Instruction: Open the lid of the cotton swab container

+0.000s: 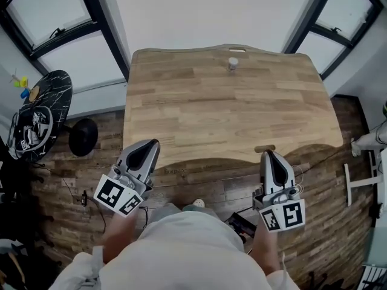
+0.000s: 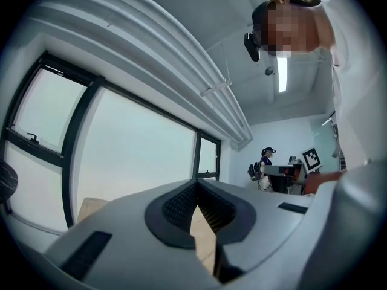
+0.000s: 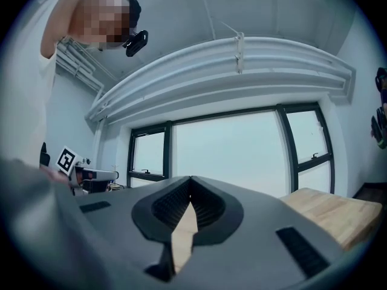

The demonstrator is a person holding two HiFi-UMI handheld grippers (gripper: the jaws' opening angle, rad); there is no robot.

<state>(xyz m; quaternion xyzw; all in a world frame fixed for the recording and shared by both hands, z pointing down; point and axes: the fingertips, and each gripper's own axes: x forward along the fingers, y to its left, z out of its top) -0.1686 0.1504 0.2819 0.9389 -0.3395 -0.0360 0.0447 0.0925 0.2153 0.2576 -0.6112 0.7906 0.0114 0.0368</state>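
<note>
While one cotton swab container (image 1: 233, 63) is seen on the single table (image 1: 199, 113), the left gripper (image 1: 150, 145) and right gripper (image 1: 269, 156) are held clenched, empty.

From where I sit, I see a pale wooden table (image 1: 224, 113) with a wavy near edge, standing on a dark plank floor (image 1: 199, 183). Black-framed windows (image 1: 60, 17) run behind it. Off its left side, a round black side table (image 1: 39, 116) carries a few small coloured pieces (image 1: 22, 84), and a black disc-shaped thing (image 1: 83, 136) sits just beside it. White stand legs (image 1: 361, 183) show at the far right. In the left gripper view I make out a strip ceiling light (image 2: 282, 74) and, across the room, a standing person (image 2: 266, 161) near a square marker (image 2: 312, 158).
</note>
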